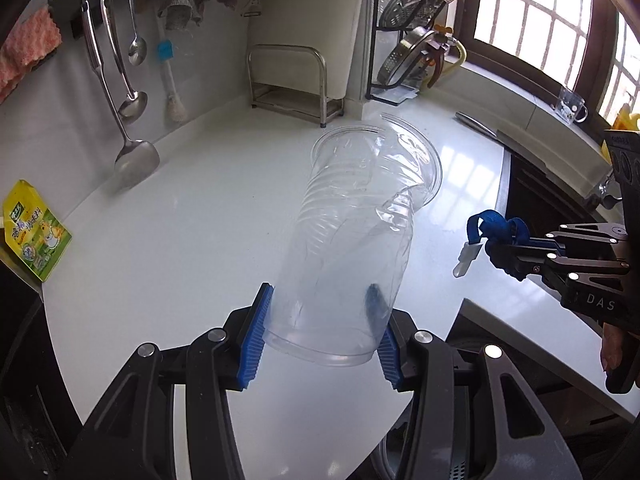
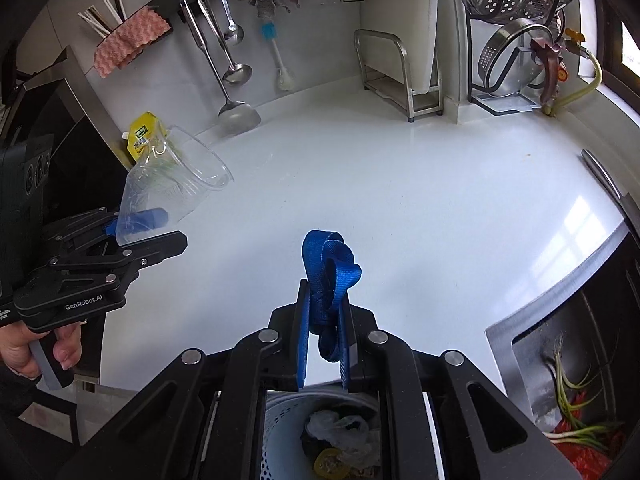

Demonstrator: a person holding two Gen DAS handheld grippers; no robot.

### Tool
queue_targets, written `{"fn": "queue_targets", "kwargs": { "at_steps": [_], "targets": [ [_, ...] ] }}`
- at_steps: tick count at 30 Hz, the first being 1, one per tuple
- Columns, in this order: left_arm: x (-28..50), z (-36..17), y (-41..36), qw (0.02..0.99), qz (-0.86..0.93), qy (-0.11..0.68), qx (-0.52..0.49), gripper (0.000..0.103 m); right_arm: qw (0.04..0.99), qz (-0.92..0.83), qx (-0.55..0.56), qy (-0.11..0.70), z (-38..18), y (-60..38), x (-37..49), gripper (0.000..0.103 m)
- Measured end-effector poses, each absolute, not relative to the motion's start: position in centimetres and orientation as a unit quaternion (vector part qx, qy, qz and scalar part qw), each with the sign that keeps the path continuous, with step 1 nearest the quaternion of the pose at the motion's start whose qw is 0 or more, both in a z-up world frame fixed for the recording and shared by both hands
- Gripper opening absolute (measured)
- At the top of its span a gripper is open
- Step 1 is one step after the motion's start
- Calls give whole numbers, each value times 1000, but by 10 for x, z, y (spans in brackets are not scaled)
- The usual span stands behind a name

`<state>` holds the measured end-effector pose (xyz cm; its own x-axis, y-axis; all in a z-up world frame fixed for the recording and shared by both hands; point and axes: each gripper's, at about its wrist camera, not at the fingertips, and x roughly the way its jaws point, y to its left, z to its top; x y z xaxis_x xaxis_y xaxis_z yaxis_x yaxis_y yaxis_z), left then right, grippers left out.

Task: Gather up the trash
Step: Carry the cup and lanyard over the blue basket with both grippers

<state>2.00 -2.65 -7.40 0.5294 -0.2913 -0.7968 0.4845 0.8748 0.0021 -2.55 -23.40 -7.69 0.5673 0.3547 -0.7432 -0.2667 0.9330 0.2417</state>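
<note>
Nearest, directly beneath the right gripper [image 2: 325,344]: a white perforated trash basket [image 2: 280,432], already holding a plastic bag and scraps. Clamped between the near-shut blue pads: a bunched blue strap [image 2: 328,276], looped above the fingertips, lifted off the countertop [image 2: 400,208] and poised above the basket's rim. Off to that gripper's left, held about half-wide by a hand [image 2: 36,348]: the left gripper [image 1: 320,332], pinching the base of a crumpled clear plastic cup [image 1: 356,232], mouth tilted away, also raised clear of the counter. Judging by this, pick-up done for both pieces, dropping in still to come. Farther off, at the counter's left edge against the wall: a yellow pouch [image 1: 32,228], possibly trash left to gather. Beyond, hanging ladles and a steel rack [image 1: 288,80] in the back corner.
</note>
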Motion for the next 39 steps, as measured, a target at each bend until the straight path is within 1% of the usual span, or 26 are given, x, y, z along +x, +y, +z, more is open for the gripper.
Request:
{"fn": "queue_targets", "kwargs": {
  "at_steps": [11, 21, 28, 39],
  "targets": [
    [-32, -95, -51, 841, -264, 448, 150, 46, 875, 168, 65, 448, -93, -247, -79, 12],
    [-50, -97, -64, 835, -286, 444, 157, 46, 874, 160, 60, 455, -99, -246, -101, 12],
    [-57, -102, -67, 825, -296, 457, 152, 46, 868, 158, 62, 467, -107, -246, -112, 12],
    [-82, -138, -93, 780, -338, 498, 172, 46, 852, 138, 62, 500, -138, -254, -136, 12]
  ]
}}
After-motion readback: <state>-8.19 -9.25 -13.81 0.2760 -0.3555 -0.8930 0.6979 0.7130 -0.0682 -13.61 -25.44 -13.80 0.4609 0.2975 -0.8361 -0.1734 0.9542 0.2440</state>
